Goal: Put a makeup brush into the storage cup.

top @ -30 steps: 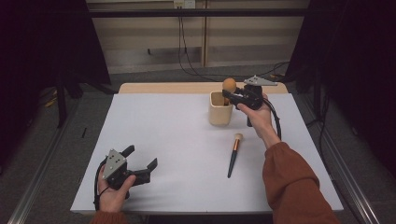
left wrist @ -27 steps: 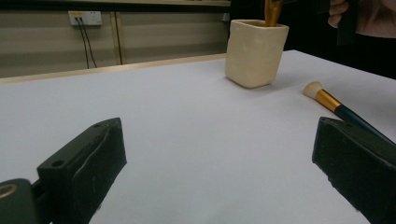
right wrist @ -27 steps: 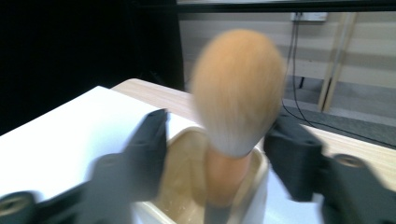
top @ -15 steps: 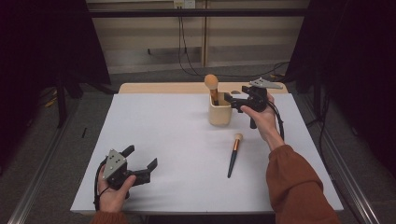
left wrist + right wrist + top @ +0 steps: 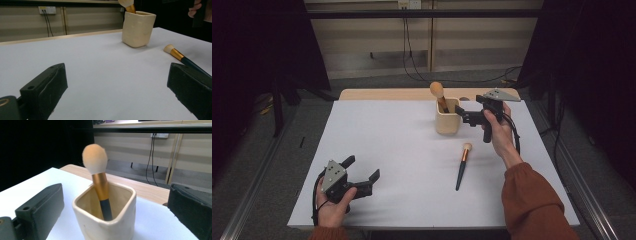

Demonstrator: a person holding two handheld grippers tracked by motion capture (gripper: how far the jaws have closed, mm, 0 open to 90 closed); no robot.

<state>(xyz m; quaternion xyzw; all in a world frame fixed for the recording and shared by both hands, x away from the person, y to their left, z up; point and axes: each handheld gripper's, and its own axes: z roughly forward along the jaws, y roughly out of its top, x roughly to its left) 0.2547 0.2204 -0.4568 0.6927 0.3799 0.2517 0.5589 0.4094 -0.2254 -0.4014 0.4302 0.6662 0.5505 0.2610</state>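
A cream square cup (image 5: 447, 121) stands at the back of the white table. A makeup brush (image 5: 438, 93) with a peach head and gold ferrule leans in it, head up. My right gripper (image 5: 465, 116) is just right of the cup with its jaws pointing at it. They have just been opening and now stand open, touching nothing. In the right gripper view the cup (image 5: 105, 222) and brush (image 5: 99, 178) stand free ahead of the jaws. A second brush (image 5: 462, 163) with a dark handle lies on the table. My left gripper (image 5: 362, 169) rests open near the front left.
The white table sheet (image 5: 402, 150) has a wooden strip (image 5: 382, 94) along its far edge. Cables (image 5: 409, 45) hang on the back wall. In the left gripper view the lying brush (image 5: 178, 55) is close to the right jaw, with the cup (image 5: 138, 28) farther back.
The right gripper held the peach brush above the cup; now the brush stands in the cup, let go. That gripper has opened and drawn back to the right. The left gripper has not moved.
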